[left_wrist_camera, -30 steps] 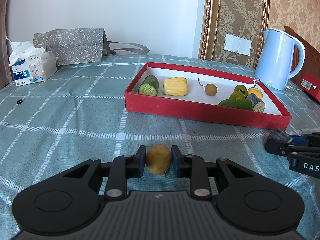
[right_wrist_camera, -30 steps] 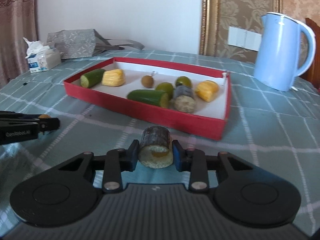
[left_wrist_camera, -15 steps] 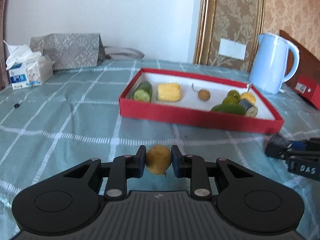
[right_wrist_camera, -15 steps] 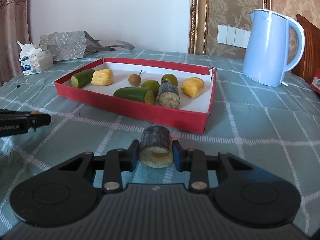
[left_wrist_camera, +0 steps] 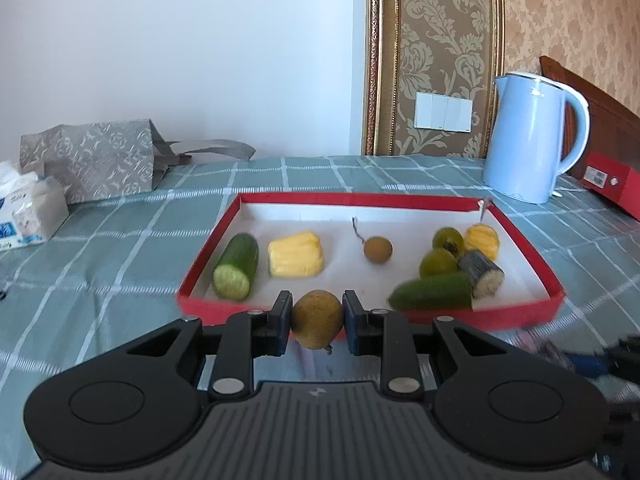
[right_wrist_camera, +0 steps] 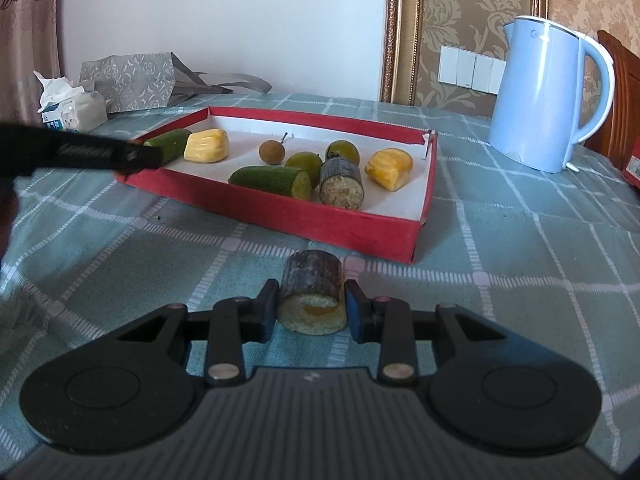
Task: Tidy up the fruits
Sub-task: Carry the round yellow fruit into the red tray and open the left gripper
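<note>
My left gripper (left_wrist_camera: pixel 316 320) is shut on a round yellow-brown fruit (left_wrist_camera: pixel 316 318), held just above the near wall of the red tray (left_wrist_camera: pixel 360 199). In the right wrist view its black fingers (right_wrist_camera: pixel 136 155) reach the tray's left corner. My right gripper (right_wrist_camera: pixel 311 304) is shut on a short sugarcane piece (right_wrist_camera: pixel 312 280), low over the cloth in front of the red tray (right_wrist_camera: pixel 348 234). Inside the tray lie two cucumber pieces (left_wrist_camera: pixel 237 266), two yellow chunks (left_wrist_camera: pixel 296 254), a stemmed longan (left_wrist_camera: pixel 377 249), two green fruits (left_wrist_camera: pixel 438 262) and a sugarcane piece (left_wrist_camera: pixel 482 273).
A light blue kettle (left_wrist_camera: pixel 528 140) stands behind the tray at the right, with a red box (left_wrist_camera: pixel 612 184) beside it. At the back left are a tissue pack (left_wrist_camera: pixel 30 210) and a grey patterned bag (left_wrist_camera: pixel 92 156). Green checked cloth (right_wrist_camera: pixel 520 280) covers the table.
My left gripper has moved forward and up with the fruit, from the open cloth to the tray's near wall. The right gripper keeps its hold on the sugarcane and has barely shifted.
</note>
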